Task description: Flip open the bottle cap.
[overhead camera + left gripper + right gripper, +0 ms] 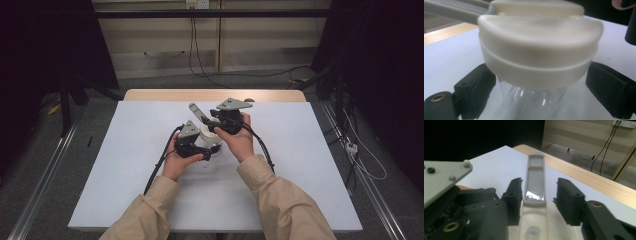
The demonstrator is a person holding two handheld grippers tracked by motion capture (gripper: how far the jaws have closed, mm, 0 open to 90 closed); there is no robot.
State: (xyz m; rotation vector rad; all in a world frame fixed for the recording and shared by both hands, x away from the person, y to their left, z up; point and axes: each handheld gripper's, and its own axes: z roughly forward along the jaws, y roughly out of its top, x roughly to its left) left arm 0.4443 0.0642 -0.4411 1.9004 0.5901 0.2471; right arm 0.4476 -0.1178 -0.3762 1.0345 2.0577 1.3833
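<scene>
Left gripper (541, 92) brackets bottle (534, 100), contact unclear; right gripper (539, 202) wide beside handle (535, 180).

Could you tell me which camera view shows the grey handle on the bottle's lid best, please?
The right gripper view: the grey handle runs lengthwise between the right gripper jaws, sharp and whole. The left gripper view catches a blurred stretch at top left. The high view shows it small, sticking up from the lid.

Dim surroundings, bright table, perhaps blurred closeups

The bottle (206, 137) stands mid-table (300, 165), left tongs (200, 150) before it, right tongs (212, 122) behind.
</scene>
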